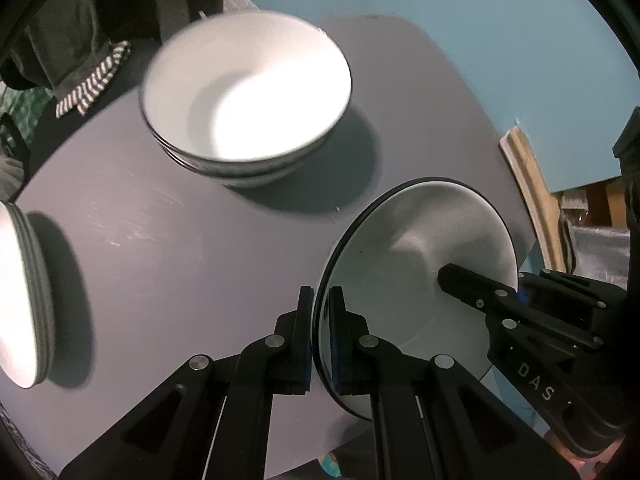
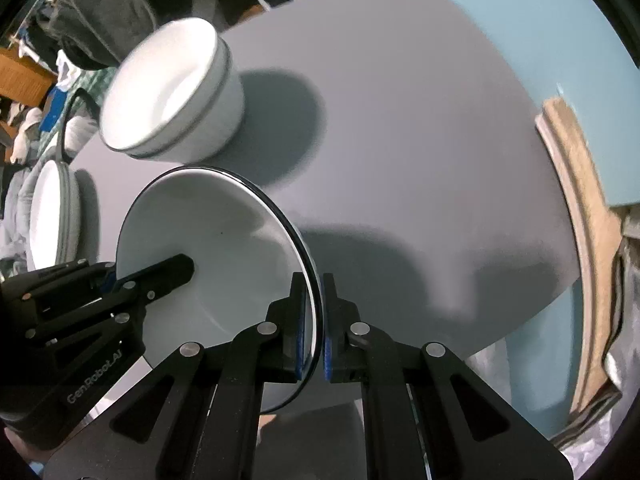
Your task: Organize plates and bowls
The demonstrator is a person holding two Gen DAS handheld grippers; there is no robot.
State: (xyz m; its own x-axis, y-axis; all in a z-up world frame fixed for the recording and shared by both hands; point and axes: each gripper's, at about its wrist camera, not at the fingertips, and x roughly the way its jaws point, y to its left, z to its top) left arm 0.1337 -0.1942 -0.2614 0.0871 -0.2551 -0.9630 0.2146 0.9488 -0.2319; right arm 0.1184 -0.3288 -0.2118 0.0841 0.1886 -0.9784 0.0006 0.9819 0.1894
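Note:
A white bowl with a dark rim (image 1: 400,264) is held above the grey table (image 1: 160,240) by both grippers. My left gripper (image 1: 320,320) is shut on its left rim. My right gripper (image 2: 318,312) is shut on the opposite rim of the same bowl (image 2: 216,240). Each gripper shows in the other's view, one finger inside the bowl. A stack of white bowls (image 1: 248,96) stands further back on the table; it also shows in the right wrist view (image 2: 172,92). A stack of white plates (image 1: 20,300) sits at the left edge, seen too in the right wrist view (image 2: 52,216).
Dark clothing and a striped cloth (image 1: 92,80) lie behind the table's far left. A wooden frame (image 2: 580,240) leans by the blue wall (image 1: 440,20) on the right, past the table's edge.

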